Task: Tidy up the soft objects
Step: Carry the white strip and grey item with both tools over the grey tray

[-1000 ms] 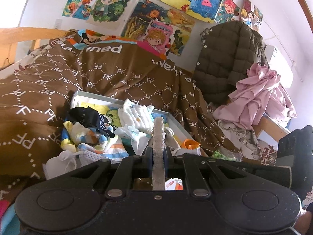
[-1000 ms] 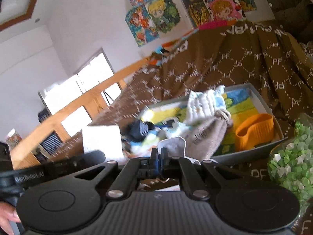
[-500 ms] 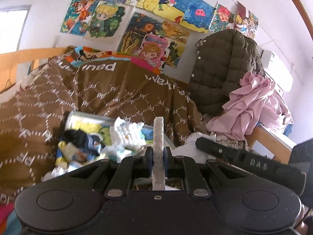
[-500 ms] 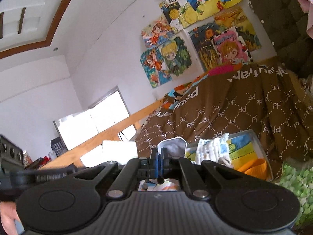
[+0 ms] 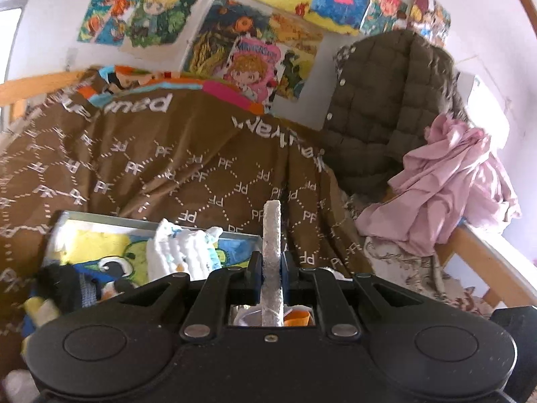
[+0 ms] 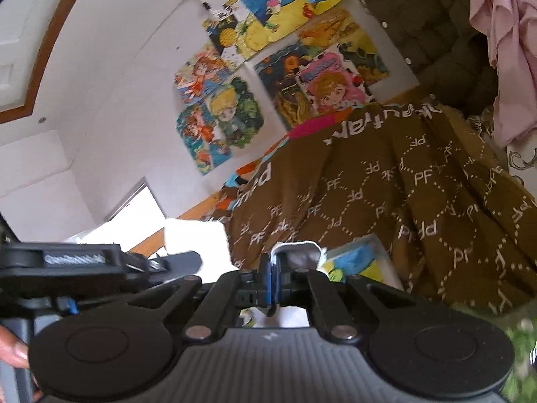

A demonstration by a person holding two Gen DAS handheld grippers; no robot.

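My left gripper (image 5: 271, 262) is shut on a thick grey-white cloth piece (image 5: 272, 231), seen edge-on and standing up between the jaws. In the right wrist view the same piece shows as a white square (image 6: 194, 238) at the tip of the left tool. My right gripper (image 6: 270, 268) is shut, and a grey cloth with a white rim (image 6: 295, 252) rises from its blue pads. Below both lies the tray (image 5: 151, 223) on the brown blanket (image 5: 167, 168), holding a white quilted cloth (image 5: 181, 252) and a black sock (image 5: 63, 285).
An olive puffer jacket (image 5: 379, 107) and a crumpled pink garment (image 5: 446, 184) hang at the right over a wooden bed rail (image 5: 476, 252). Posters (image 5: 235, 27) cover the wall behind the bed. A hand (image 6: 13, 352) shows at the left edge of the right wrist view.
Both grippers have lifted away from the tray with their cloths still held; the tray sits lower and smaller in each view. The right view has tilted up, and the orange cup and grey pouch have dropped out of it.
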